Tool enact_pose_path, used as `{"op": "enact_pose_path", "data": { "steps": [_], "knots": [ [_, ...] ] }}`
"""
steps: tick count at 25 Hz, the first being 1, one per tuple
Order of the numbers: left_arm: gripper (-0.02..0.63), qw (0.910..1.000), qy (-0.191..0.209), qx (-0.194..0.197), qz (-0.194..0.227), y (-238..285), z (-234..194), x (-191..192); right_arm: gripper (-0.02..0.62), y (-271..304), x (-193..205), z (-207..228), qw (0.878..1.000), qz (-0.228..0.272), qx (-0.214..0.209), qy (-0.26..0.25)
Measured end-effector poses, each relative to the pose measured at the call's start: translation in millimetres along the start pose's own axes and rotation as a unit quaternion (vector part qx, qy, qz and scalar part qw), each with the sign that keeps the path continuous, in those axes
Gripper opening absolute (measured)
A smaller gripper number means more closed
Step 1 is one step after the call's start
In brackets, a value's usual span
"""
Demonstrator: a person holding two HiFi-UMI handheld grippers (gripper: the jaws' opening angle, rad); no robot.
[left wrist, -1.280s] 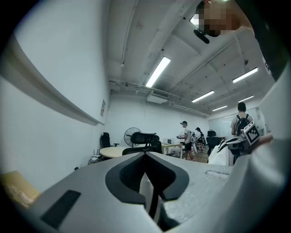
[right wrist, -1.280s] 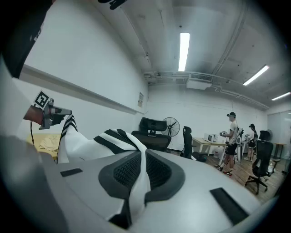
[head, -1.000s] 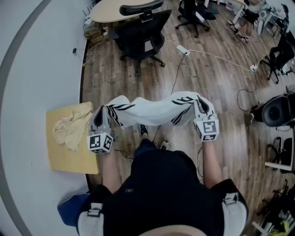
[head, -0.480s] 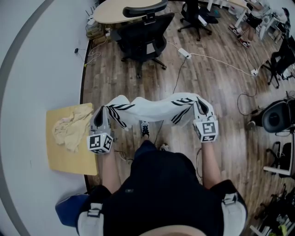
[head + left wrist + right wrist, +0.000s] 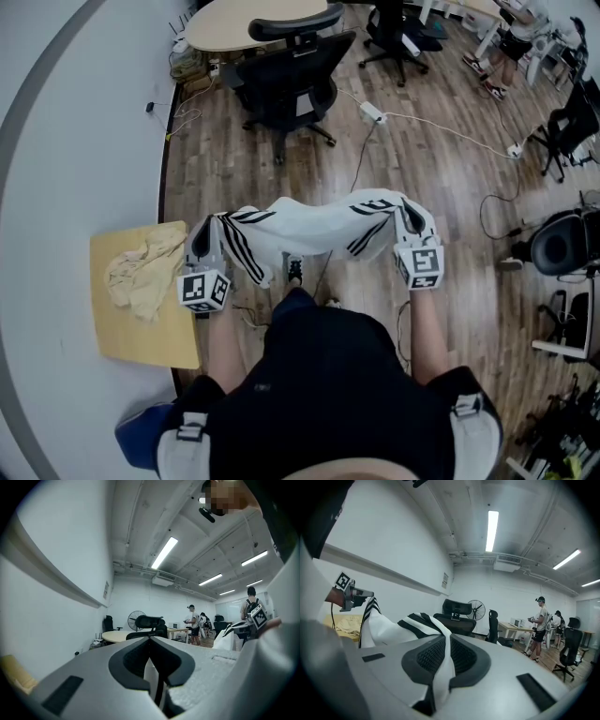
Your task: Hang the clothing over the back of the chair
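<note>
The black chair [image 5: 286, 80] stands well apart from you; short of the chair the white striped clothing [image 5: 314, 230] hangs in the air; it looks light and limp, so hold both ends; the left gripper [image 5: 202, 242] and the right gripper [image 5: 411, 223] each have jaws closed on its fabric.

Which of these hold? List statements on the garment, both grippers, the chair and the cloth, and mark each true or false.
1. The left gripper and the right gripper both hold the white striped garment. True.
2. The garment already hangs over the back of the black office chair. False: it hangs in the air between the grippers, and the chair stands farther ahead, apart from it.
3. The right gripper's jaws are open and empty. False: they are shut on white fabric.
4. A crumpled beige cloth lies on the light wooden board at the person's left. True.
</note>
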State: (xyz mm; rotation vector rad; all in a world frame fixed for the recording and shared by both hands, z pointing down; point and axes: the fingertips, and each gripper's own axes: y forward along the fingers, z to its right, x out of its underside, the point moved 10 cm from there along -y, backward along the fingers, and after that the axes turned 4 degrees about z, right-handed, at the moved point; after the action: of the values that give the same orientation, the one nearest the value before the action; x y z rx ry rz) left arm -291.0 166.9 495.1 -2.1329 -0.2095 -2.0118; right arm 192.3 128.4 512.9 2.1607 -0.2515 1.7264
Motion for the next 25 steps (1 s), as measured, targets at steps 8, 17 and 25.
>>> {"op": "enact_pose_path", "data": {
  "steps": [8, 17, 25],
  "knots": [
    [0.0, 0.9999, 0.006, 0.012, -0.003, 44.6, -35.4, -2.9, 0.014, 53.6, -10.8, -0.8, 1.0, 0.006, 0.005, 0.001],
    [0.0, 0.9998, 0.009, 0.016, 0.01, 101.8, -84.0, -11.9, 0.014, 124.6, -29.6, -5.4, 1.0, 0.013, 0.005, -0.009],
    [0.0, 0.9992, 0.008, 0.035, 0.015, 150.8, -121.7, -13.8, 0.014, 174.7, -48.8, -9.9, 1.0, -0.001, 0.011, -0.017]
  ]
}}
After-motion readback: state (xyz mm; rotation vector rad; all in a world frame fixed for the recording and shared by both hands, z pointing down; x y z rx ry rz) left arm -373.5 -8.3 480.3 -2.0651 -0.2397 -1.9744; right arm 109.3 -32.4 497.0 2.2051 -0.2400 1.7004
